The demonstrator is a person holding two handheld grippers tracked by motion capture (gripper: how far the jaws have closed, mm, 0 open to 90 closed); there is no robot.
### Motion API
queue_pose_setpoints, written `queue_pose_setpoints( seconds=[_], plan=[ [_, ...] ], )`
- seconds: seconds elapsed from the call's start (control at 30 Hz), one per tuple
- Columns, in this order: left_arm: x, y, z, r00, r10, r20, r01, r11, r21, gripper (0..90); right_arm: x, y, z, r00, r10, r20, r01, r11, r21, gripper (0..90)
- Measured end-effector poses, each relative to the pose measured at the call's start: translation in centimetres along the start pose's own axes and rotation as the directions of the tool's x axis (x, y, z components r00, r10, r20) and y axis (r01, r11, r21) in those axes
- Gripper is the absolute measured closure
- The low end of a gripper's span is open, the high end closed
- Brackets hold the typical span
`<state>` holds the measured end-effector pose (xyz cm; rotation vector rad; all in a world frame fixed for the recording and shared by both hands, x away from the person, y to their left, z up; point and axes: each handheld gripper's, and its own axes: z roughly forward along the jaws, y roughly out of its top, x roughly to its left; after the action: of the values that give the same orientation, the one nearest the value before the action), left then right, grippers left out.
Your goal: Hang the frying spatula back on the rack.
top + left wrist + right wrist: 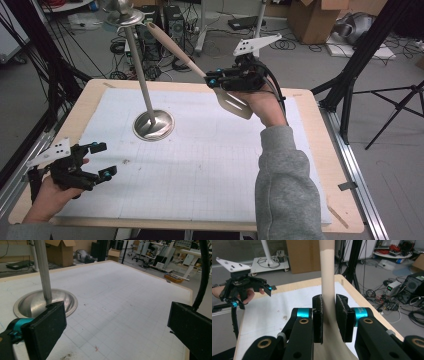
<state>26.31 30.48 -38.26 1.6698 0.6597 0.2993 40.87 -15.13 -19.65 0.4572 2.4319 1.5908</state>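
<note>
1. Spatula, beige with a slotted blade, is what we hold up in the air over the far right part of the table; its long handle slants up and left toward the top of the metal stand.
2. Our right gripper is clamped on the spatula near where the handle meets the blade; in the right gripper view both black pads press on the handle's sides, and the handle rises straight up between them.
3. The blade hangs just below that gripper, clear of the white grid mat.
4. Our left gripper rests at the near left edge of the mat, jaws spread wide with nothing between them.
5. The stand's round base sits on the mat, near the left gripper's left jaw in the left gripper view.
</note>
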Motion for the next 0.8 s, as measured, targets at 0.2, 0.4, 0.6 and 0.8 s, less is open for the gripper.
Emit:
queue_pose_setpoints(
  seconds=[0.2, 0.4, 0.6, 0.8],
  plan=[
    [-0.04, 0.01, -0.09, 1.0, 0.0, 0.0, 0.0, 1.0, 0.0, 2.5, -0.05, 0.18, 0.16, 1.0, 0.002, -0.003, -0.002, 1.0, -0.008, 77.4],
    [-0.02, 0.04, -0.27, 1.0, -0.001, -0.003, 0.001, 1.0, -0.004, 2.5, -0.17, 0.14, 0.31, 0.9999, 0.005, -0.009, -0.005, 1.0, -0.016, 77.4],
    [0.01, 0.07, -0.32, 1.0, -0.001, -0.003, 0.001, 1.0, -0.004, 2.5, -0.2, 0.12, 0.5, 1.0, 0.008, 0.001, -0.008, 1.0, -0.01, 77.3],
    [0.09, -0.08, -0.35, 1.0, -0.006, -0.006, 0.006, 1.0, 0.002, 2.5, -0.31, 0.01, 0.78, 0.9999, 0.012, 0.0, -0.012, 1.0, -0.002, 77.4]
  ],
)
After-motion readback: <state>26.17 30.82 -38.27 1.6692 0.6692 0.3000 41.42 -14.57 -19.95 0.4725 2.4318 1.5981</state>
